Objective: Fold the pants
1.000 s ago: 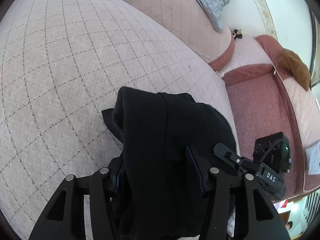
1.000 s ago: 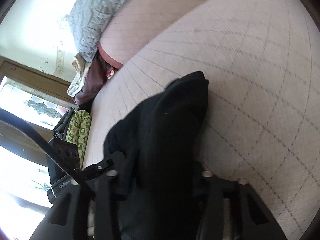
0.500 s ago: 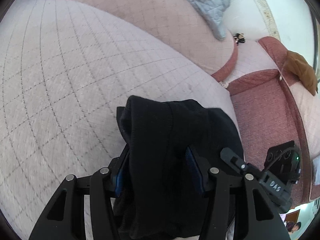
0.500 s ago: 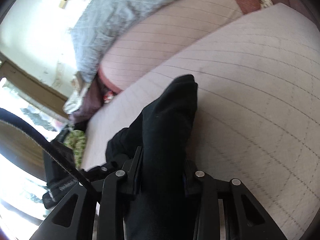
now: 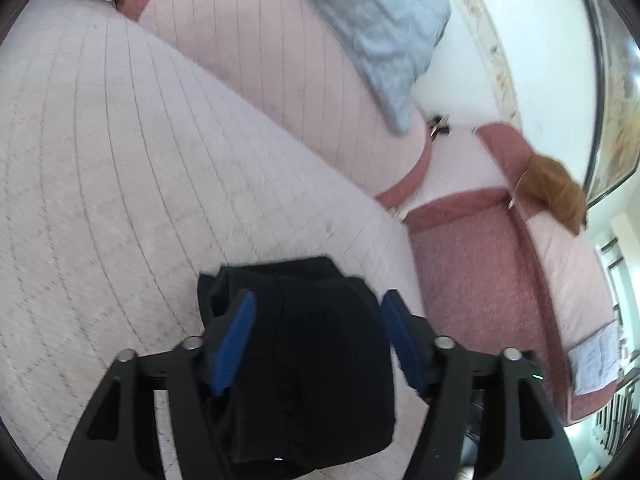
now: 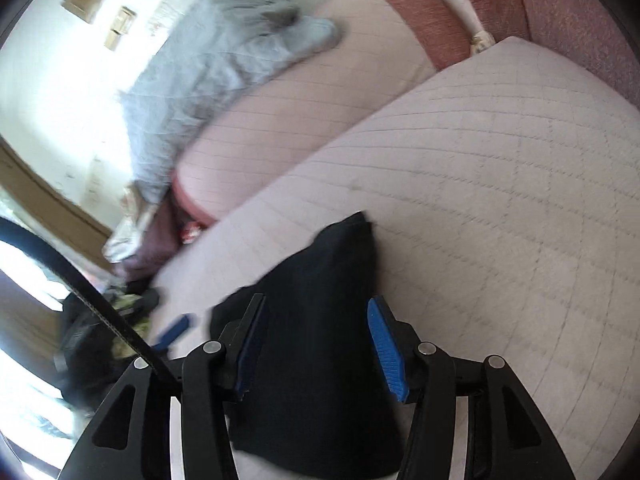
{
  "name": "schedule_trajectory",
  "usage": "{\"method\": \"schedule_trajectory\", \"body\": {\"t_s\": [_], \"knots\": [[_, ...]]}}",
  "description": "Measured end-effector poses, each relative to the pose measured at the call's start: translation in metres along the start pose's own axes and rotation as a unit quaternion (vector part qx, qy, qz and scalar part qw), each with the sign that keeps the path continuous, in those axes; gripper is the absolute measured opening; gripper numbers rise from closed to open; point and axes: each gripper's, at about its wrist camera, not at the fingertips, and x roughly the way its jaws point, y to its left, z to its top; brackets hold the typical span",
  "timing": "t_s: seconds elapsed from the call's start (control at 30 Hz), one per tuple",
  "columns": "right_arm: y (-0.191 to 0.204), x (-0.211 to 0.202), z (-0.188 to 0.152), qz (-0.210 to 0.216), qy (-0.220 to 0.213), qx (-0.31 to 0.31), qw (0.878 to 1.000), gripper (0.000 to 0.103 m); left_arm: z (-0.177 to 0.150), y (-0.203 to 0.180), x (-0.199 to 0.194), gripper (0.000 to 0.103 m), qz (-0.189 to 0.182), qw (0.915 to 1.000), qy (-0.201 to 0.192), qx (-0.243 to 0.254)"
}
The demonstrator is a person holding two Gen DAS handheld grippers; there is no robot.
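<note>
The black pants (image 5: 304,364) lie as a compact folded bundle on the pale quilted seat cushion (image 5: 120,184) of a sofa, near the cushion's front edge in both wrist views. In the left wrist view the bundle sits between the two fingers of the left claw (image 5: 318,332); the blue pads (image 5: 232,340) stand clear of the fabric on both sides, with the cushion visible beside the right pad, and the jaws are opening, spread apart with the cloth between them but not pinched. In the right wrist view the same bundle (image 6: 316,360) reaches forward to a blunt point on the cushion (image 6: 500,200), and the right claw (image 6: 316,340) straddles it; its blue pads (image 6: 386,356) show a gap to the cloth on the right side, the left pad lies close to the fabric edge, and these jaws are also opening, spread with the pants between them, not gripped. Both frames are motion-blurred. Behind the seat cushion rises a pink quilted backrest (image 5: 280,80) trimmed in dark red, with a grey-blue quilted blanket (image 5: 372,28) draped over its top. To the right in the left view is a dark red sofa section (image 5: 472,280) carrying a brown cloth (image 5: 556,192). A black strap (image 6: 80,288) crosses the lower left of the right view.
</note>
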Motion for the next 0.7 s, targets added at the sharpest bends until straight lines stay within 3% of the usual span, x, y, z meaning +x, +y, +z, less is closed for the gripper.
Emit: {"method": "schedule_trajectory", "body": {"t_s": [0.07,0.13,0.2,0.3,0.4,0.47,0.6,0.63,0.7], "knots": [[0.003,-0.006,-0.012,0.022,0.022,0.009,0.999,0.062,-0.004,0.006,0.016,0.067,0.016,0.9997,0.016,-0.004],[0.009,-0.002,-0.022,0.016,0.043,0.019,0.999,0.063,-0.008,0.019,0.027,0.067,0.035,0.9989,0.028,-0.012],[0.009,0.001,-0.029,-0.014,0.049,0.01,0.999,0.064,-0.01,0.024,0.03,0.067,0.045,0.9986,0.026,-0.01],[0.003,0.018,-0.03,-0.087,0.073,-0.005,0.994,0.078,-0.01,0.018,0.026,0.068,0.065,0.9976,0.024,0.002],[-0.022,0.028,-0.033,-0.06,0.099,0.054,0.992,0.078,-0.016,0.008,0.013,0.068,0.076,0.997,0.011,0.011],[-0.02,0.021,-0.031,-0.053,0.091,0.05,0.993,0.078,-0.021,-0.002,0.0,0.068,0.079,0.9965,-0.002,0.025],[0.017,-0.007,-0.028,-0.088,0.026,-0.047,0.995,0.078,-0.042,-0.038,-0.039,0.068,0.113,0.9881,-0.059,0.086],[0.029,-0.015,-0.029,-0.097,0.008,-0.072,0.993,0.078,-0.05,-0.05,-0.052,0.068,0.129,0.982,-0.082,0.111],[0.051,-0.039,-0.035,-0.112,-0.034,-0.124,0.985,0.078,-0.069,-0.077,-0.082,0.069,0.169,0.9615,-0.14,0.165]]}}
